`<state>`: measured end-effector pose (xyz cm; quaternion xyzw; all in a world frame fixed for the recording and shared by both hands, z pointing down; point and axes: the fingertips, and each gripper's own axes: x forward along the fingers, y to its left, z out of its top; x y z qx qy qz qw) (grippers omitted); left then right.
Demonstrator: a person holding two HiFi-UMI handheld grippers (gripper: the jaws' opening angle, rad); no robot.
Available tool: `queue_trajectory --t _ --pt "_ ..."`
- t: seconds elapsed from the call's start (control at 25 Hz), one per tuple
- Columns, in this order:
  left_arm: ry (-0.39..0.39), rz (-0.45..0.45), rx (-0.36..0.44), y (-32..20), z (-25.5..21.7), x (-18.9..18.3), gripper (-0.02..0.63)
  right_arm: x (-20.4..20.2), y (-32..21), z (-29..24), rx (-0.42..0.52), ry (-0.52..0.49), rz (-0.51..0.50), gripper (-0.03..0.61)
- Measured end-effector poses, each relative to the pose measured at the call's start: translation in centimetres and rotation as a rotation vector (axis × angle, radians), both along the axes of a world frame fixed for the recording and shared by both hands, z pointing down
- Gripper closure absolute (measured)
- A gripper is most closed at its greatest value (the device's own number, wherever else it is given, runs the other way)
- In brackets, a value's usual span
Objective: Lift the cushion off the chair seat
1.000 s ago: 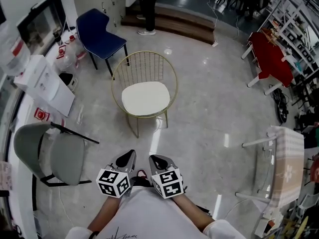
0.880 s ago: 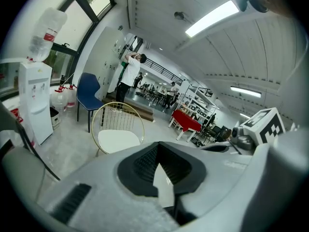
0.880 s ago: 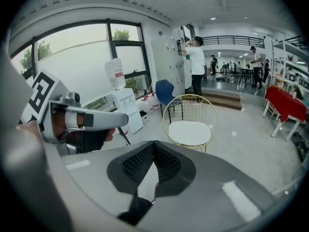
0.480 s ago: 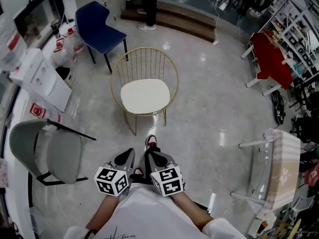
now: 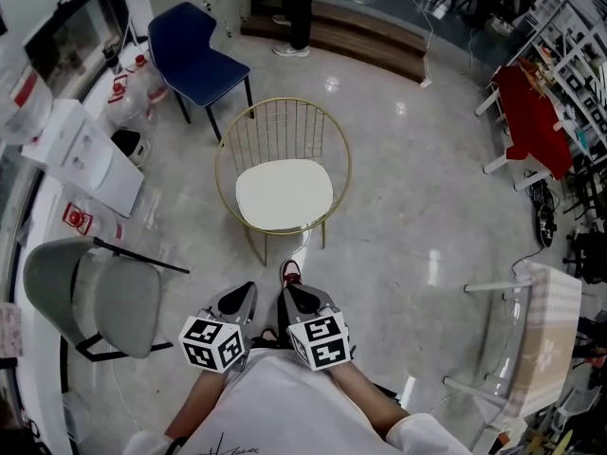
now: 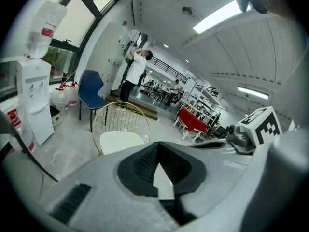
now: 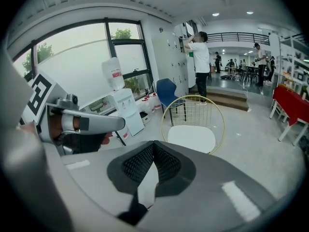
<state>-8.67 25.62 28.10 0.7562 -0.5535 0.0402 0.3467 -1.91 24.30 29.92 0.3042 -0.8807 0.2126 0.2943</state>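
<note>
On round gold wire chair: white cushion untouched | left gripper, right gripper closed, empty | risk: unopened jaws shove cushion.

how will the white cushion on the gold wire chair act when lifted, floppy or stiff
The cushion looks thin and flat, so it is probably light and may sag if gripped at one edge. It lies on the wire chair with no ties visible, so it likely lifts free.

Glossy grey floor under you, ceiling strip light on. Left of you: blue chair, grey chair, water dispenser by windows; red table right.
</note>
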Motion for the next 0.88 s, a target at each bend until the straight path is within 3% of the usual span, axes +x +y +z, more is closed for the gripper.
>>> queue_trajectory --t 0.52,0.88 --pt "0.017 0.02 -0.063 -12.9 1.5 2.7 0.609 1.8 -13.6 0.7 -0.042 -0.013 0.002 0.572" --pt "-0.039 -0.004 -0.072 -21.0 1.6 3.2 0.609 2.5 -22.8 0.5 -0.049 -0.079 0.012 0.572"
